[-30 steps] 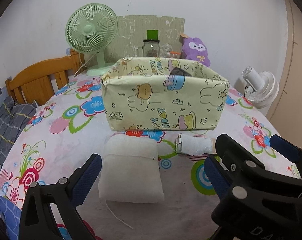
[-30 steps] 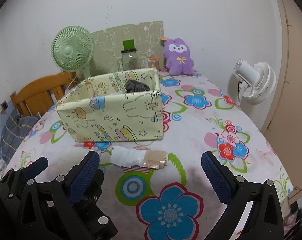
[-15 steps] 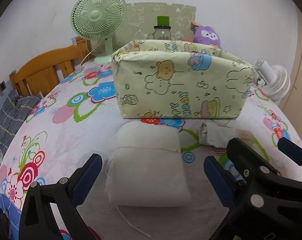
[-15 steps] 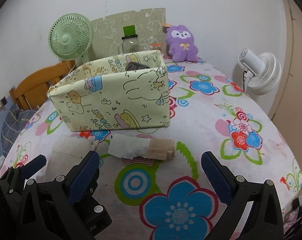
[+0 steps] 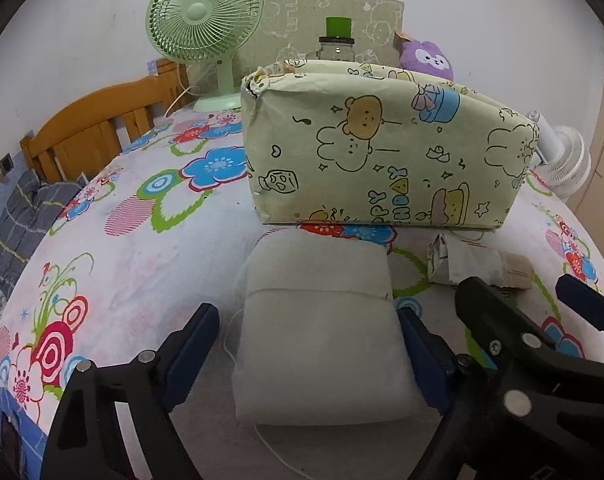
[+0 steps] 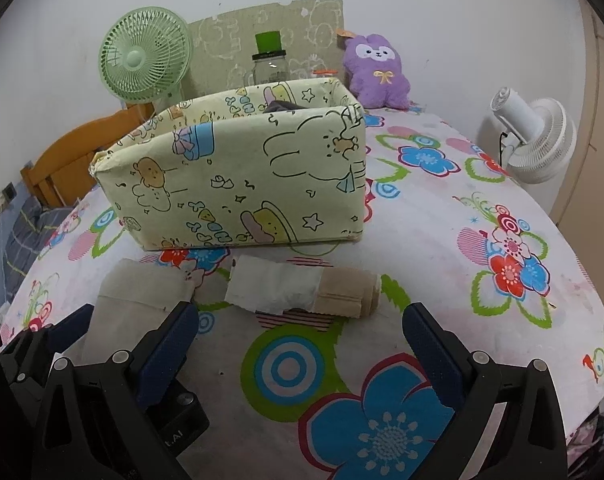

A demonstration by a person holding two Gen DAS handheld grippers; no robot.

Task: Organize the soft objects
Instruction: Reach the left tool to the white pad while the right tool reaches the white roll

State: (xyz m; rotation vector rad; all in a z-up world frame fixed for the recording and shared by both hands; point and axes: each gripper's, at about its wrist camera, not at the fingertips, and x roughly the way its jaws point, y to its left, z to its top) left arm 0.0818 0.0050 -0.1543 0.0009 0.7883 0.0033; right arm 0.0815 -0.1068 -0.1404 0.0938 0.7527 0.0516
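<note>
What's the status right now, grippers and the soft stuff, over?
Left gripper open, straddling white folded cloth. Right gripper open, empty, short of the beige-and-white roll. Patterned box behind both items, nothing blocking.

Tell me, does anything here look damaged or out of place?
The box is torn at its upper left corner, the paper split and crumpled. The roll lying in front has its white wrap ragged and half off. Nothing is spilled.
</note>
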